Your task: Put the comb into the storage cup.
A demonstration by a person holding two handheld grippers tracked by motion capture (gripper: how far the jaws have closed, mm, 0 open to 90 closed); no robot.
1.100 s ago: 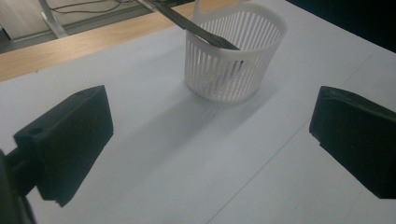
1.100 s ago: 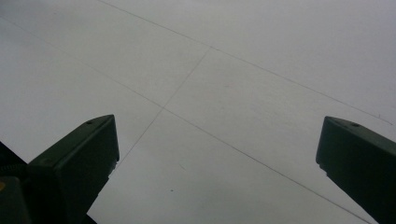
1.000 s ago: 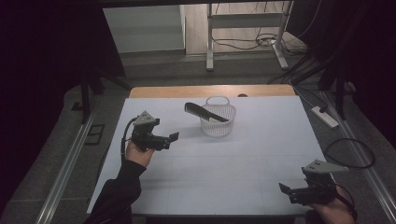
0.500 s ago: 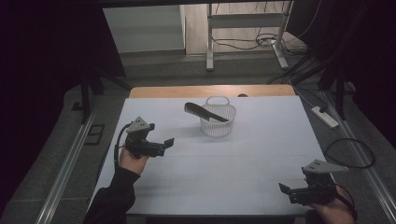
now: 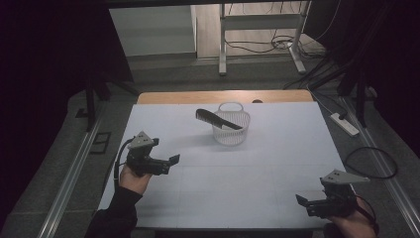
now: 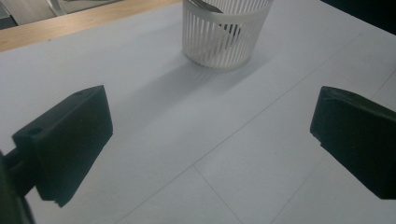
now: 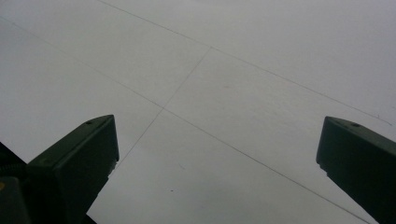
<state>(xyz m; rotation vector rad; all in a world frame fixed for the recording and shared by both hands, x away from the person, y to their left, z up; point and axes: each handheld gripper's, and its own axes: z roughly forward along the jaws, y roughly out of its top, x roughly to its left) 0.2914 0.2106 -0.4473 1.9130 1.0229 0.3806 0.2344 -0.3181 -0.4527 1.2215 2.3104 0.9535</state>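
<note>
The comb (image 5: 218, 119) lies tilted across the rim of the basket (image 5: 231, 130), its dark toothed end sticking out to the left past the rim and its other end resting inside; the basket stands upright on the far middle of the table (image 5: 247, 183), just short of the bare wooden strip at the far edge. The left gripper (image 5: 171, 161) hovers over the near left part of the table, held in a hand (image 5: 132, 177) that comes in from the near edge, its jaws spread wide and empty, pointing right, well apart from the basket. In the left gripper view the basket (image 6: 223, 35) stands beyond and between the two wide jaws, with part of the comb (image 6: 205, 4) seen above its rim. The right gripper (image 5: 304, 202) sits low at the near right corner, jaws also wide and holding nothing, pointing left; its own view looks down on bare white table (image 7: 224, 93) between the jaws
</note>
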